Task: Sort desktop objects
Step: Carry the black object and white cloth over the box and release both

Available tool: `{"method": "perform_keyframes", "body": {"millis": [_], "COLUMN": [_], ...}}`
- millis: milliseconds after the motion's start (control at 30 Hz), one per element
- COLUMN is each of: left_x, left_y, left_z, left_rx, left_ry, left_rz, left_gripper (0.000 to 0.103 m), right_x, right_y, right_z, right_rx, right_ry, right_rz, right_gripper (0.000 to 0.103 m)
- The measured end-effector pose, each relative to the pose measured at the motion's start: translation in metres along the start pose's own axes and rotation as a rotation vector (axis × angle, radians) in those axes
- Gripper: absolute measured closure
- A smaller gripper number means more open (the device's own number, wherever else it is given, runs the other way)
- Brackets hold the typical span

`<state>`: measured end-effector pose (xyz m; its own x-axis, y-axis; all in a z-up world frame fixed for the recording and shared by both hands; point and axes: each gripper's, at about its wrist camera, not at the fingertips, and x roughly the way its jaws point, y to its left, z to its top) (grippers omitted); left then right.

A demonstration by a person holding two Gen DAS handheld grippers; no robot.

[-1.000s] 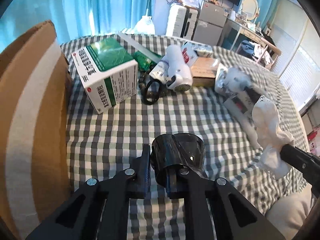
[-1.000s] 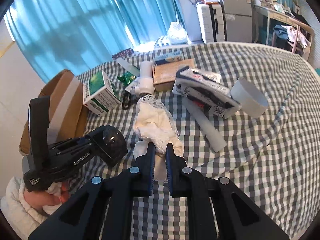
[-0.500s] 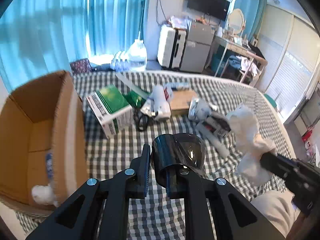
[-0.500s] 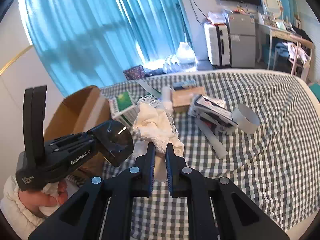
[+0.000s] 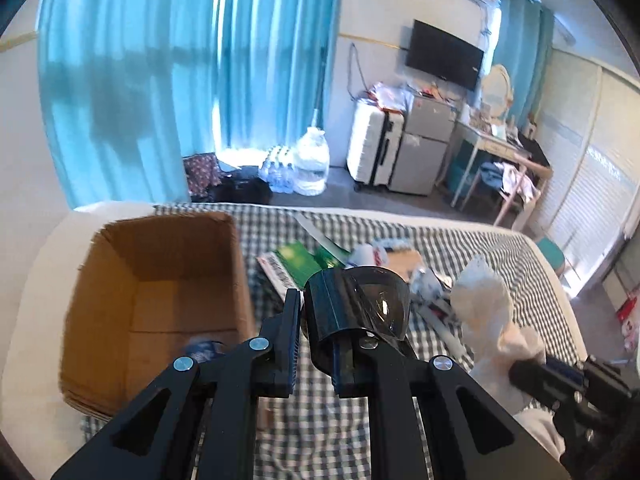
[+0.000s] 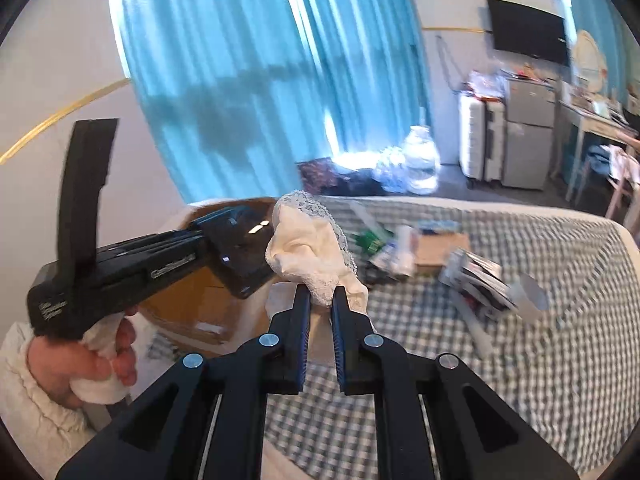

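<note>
My left gripper [image 5: 318, 320] is shut on a dark smoky plastic cup [image 5: 360, 312] and holds it in the air to the right of the open cardboard box [image 5: 160, 288]. The cup also shows in the right wrist view [image 6: 240, 256], above the box [image 6: 192, 304]. My right gripper [image 6: 322, 300] is shut on a white lacy cloth [image 6: 312, 252], held up right of the cup. The cloth also shows in the left wrist view [image 5: 488, 312].
On the checked cloth [image 6: 520, 380] lie a green-white carton [image 5: 292, 260], a brown flat box [image 6: 440, 252], a printed packet [image 6: 476, 276], a grey tape roll [image 6: 528, 300] and a white bottle [image 6: 404, 248]. The box holds a blue-white item [image 5: 204, 350].
Both grippers have lifted and drawn back from the table with their loads. The cardboard box's open inside has come into the left wrist view.
</note>
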<state>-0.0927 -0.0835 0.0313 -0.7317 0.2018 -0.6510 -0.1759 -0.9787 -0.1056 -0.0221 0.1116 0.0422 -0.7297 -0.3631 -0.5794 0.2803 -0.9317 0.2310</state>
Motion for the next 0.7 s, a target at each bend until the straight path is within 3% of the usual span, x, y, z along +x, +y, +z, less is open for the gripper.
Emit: {"method": "perform_keyframes", "body": {"millis": [300, 467, 700], "left_x": [-0.006, 0.015, 0.068], "left_y": [0.086, 0.136, 0.188], "left_z": [0.023, 0.014, -0.008], "left_rx": [-0.067, -0.114, -0.164], "left_ry": [-0.023, 0.022, 0.128], "left_rz": [0.109, 0.164, 0.202], "left_gripper": [0.091, 0.091, 0.091], "right_x": [0.053, 0.104, 0.184], "right_y": [0.072, 0.097, 0.102], "right_z": [0.022, 0.026, 0.03], "right_rx": [-0.076, -0.082, -0.075], "right_ry": [0.043, 0.104, 0.208], "right_rz": [0.127, 0.181, 0.179], "right_gripper": [0.093, 0.093, 0.093]}}
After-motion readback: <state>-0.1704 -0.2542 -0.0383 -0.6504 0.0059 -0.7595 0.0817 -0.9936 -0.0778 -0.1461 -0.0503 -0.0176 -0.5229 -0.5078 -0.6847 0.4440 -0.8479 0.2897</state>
